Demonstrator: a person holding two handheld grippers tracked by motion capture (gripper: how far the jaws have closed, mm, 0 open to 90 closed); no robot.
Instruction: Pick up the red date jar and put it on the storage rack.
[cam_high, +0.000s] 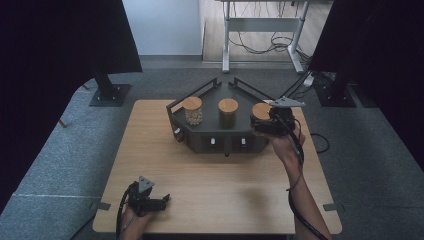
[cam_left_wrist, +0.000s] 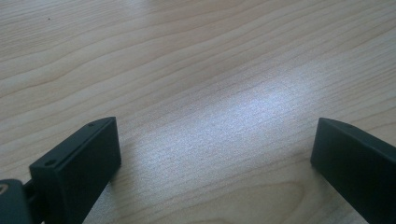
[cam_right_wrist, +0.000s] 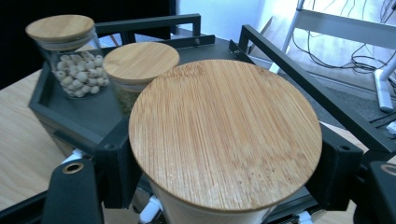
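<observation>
At the right end of the dark angular metal rack (cam_high: 220, 131) on the pale wooden bench (cam_high: 210, 190), the right gripper (cam_right_wrist: 224, 186) clamps a bamboo-lidded glass jar (cam_right_wrist: 225, 130); the left gripper (cam_left_wrist: 212, 158) rests near the bench's front edge, jaws apart, holding nothing.

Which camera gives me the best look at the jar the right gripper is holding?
The right gripper view: the held jar sits close up there, its bamboo lid plain between the two jaws of the right gripper. The high view shows the same jar small at the rack's right end, partly behind the gripper. The left gripper view looks at bare table.
</observation>
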